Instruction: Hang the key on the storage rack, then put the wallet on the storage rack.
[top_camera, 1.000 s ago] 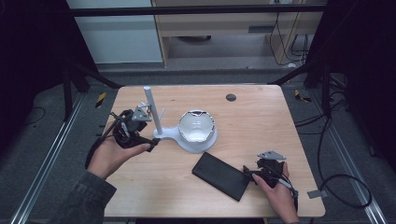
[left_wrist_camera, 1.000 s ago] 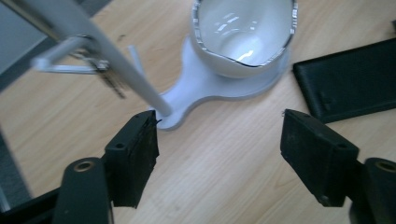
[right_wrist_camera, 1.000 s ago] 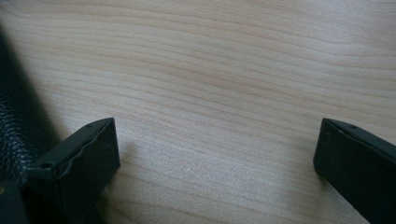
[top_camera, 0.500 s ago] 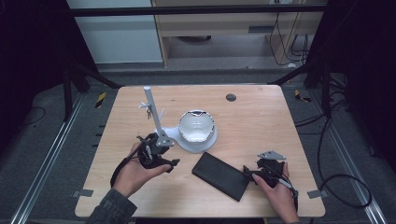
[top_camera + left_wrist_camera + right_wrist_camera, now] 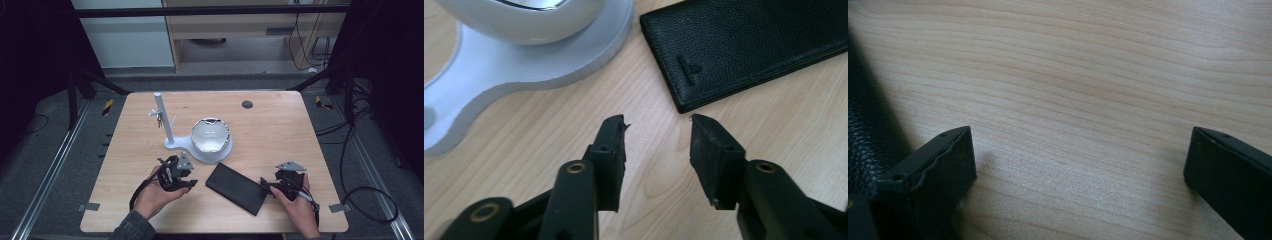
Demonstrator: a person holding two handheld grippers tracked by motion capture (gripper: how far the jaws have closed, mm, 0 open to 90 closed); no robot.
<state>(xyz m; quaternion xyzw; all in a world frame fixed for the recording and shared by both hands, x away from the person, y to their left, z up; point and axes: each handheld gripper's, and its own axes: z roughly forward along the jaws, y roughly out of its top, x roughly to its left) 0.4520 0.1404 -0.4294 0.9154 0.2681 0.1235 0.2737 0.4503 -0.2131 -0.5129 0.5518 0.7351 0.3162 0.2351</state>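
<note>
We had brought the left gripper down from beside the stand at upper left to the table at lower centre, just left of the wallet. Its jaws had just been closing, still apart, nothing between. The right gripper waited open at the wallet's right end.

Your table is pale wood, matt, fine straight grain, smooth where it shows close up. The black wallet near the front edge looks like leather or an imitation: pebbled grain, low sheen, one small embossed mark. The white stand mid-table has a smooth, satin plastic-looking base and post. Its bowl is glossy with bright reflections on the inner wall. Your left gripper and right gripper have matt black jaws, plastic-looking, slightly ragged edges.
</note>
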